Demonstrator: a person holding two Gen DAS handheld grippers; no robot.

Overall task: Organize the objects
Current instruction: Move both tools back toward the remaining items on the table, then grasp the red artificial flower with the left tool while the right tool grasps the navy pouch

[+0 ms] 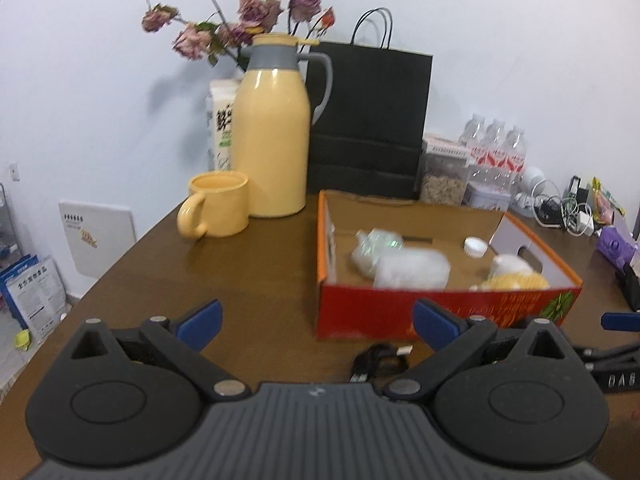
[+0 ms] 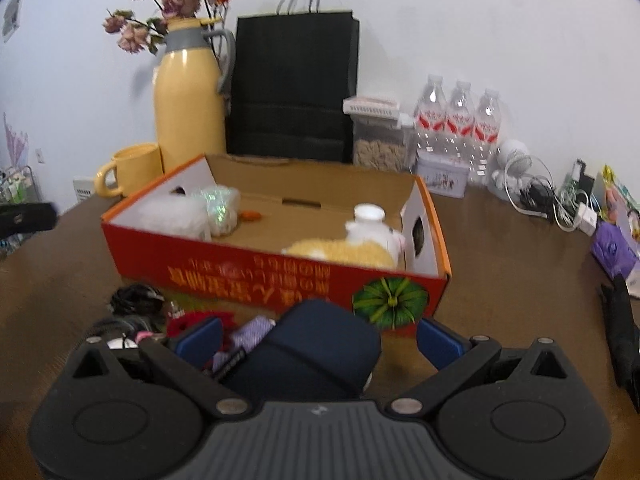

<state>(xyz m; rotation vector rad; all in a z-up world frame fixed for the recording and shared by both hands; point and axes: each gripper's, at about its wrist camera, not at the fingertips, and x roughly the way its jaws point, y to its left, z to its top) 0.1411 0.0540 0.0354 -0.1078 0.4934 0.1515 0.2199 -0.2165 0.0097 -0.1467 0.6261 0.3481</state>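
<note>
The left gripper (image 1: 318,326) is wide open and holds nothing, above the brown tabletop (image 1: 240,272) before the orange cardboard box (image 1: 440,308). The right gripper (image 2: 320,344) is also wide open, with a dark blue pouch (image 2: 316,356) between its fingers; contact is unclear. A black cable (image 2: 134,300) lies beside the box. Inside the box are white plush toys (image 1: 404,266), a yellow plush toy (image 2: 344,252) and a white-capped bottle (image 2: 368,220). Behind the box stand a yellow thermos (image 1: 272,136), a yellow mug (image 1: 218,210) and a black paper bag (image 1: 368,120).
</note>
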